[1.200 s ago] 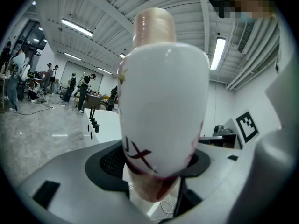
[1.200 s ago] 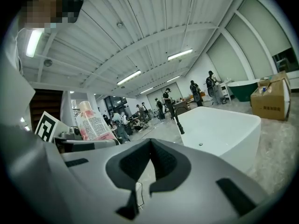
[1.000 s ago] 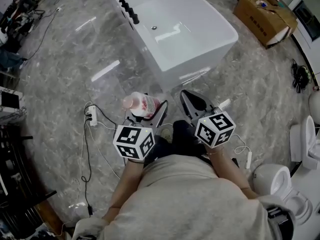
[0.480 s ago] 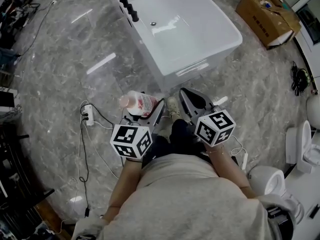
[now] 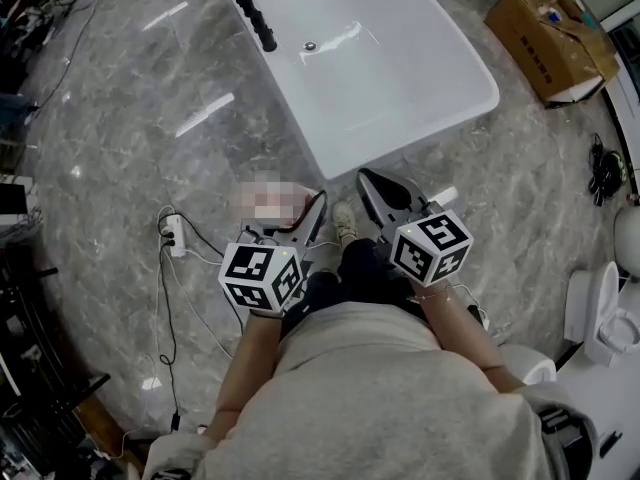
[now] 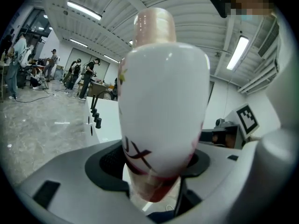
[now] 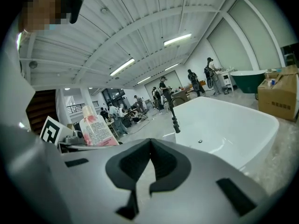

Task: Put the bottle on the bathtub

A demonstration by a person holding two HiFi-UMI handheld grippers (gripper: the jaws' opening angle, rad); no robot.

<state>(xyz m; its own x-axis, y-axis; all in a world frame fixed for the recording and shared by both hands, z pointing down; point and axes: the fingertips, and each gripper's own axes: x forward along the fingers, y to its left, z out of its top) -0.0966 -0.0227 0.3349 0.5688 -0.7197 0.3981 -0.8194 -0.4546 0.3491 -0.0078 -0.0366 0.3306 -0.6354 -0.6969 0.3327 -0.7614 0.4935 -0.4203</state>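
The head view hides the bottle under a blurred patch, so the grip is clear only in the left gripper view. There the bottle [image 6: 163, 115] stands upright and fills the middle, and the wide-set jaws of the left gripper [image 5: 290, 218] press on both sides of its lower part. The right gripper view shows the same bottle from the side, with a pink label, at the left of the frame.

The right gripper [image 5: 372, 183] has its jaws closed together, and nothing is between them.

Only the head view shows the full layout. Both grippers are held side by side just before the near end of the white bathtub [image 5: 420, 128]. The bottle is above the floor [image 5: 130, 138], near this end, and not on the tub.

The near rim is bare. A black faucet [image 5: 255, 13] stands on the left long rim, further away. A power strip [image 5: 172, 236] with cables lies on the floor at the left. A cardboard box [image 5: 555, 43] stands well apart at the right.
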